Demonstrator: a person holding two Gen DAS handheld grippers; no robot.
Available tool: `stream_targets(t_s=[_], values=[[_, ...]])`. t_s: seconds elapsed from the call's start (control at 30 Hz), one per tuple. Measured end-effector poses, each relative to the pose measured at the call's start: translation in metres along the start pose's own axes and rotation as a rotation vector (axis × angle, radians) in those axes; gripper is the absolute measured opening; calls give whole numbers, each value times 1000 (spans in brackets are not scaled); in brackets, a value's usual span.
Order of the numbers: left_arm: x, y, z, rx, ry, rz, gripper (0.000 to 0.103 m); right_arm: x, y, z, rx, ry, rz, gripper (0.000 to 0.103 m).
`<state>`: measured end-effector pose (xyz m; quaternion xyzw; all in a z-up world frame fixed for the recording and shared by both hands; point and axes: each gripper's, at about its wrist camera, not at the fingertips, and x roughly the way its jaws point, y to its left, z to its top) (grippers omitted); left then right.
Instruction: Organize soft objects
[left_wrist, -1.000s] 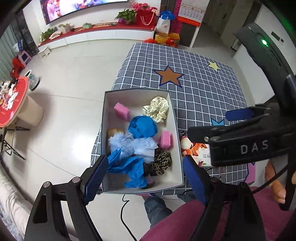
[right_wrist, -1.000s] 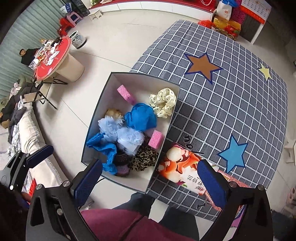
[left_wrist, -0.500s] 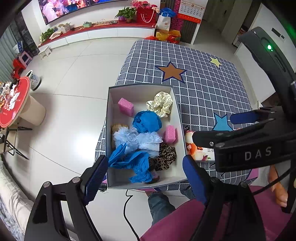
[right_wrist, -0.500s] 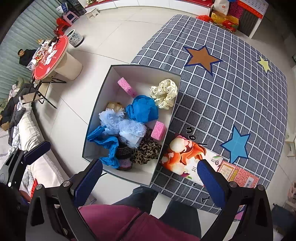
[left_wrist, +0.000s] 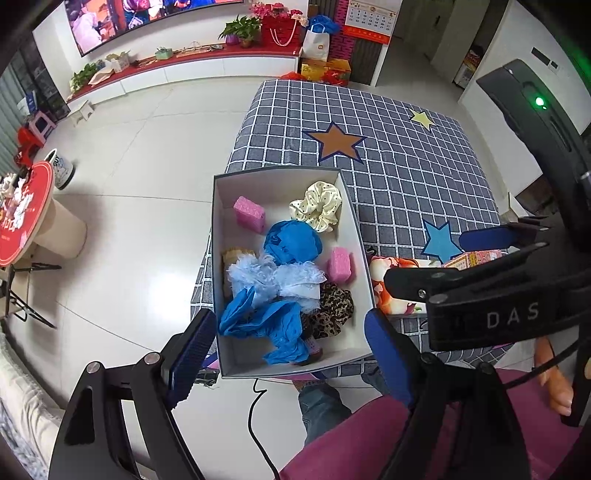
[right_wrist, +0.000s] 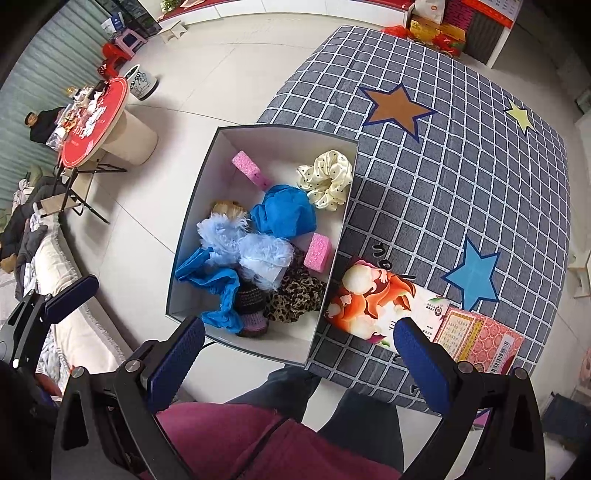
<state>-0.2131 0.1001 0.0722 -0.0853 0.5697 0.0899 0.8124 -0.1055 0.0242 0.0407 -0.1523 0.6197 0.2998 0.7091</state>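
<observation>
Since a second ago the white box (left_wrist: 364, 258) sits slightly higher and more square in both views as the two claws drift a little; nothing inside it shifts. From the left: a pink sponge (left_wrist: 249, 214) lies by the far wall, a crumpled blue cloth (left_wrist: 266, 325) and pale blue fluffy pieces (left_wrist: 273, 275) heap in the middle, a cream dotted scrunchie (left_wrist: 317, 206) and a leopard scrunchie (left_wrist: 330, 308) rest toward the right wall, so the soft things appear gathered in one container on the checked tablecloth (left_wrist: 406, 177). A floral packet (right_wrist: 373, 299) lies just beside the box. The left gripper (left_wrist: 288, 350) and right gripper (right_wrist: 299, 349) hang above, jaws wide, holding nothing, seemingly poised to choose
</observation>
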Motion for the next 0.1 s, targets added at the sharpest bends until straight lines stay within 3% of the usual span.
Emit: stream_targets(t_s=[0.1], values=[[-10,7,-1,-20,-58,-46,85,2,1,0,-2,4,2,103]])
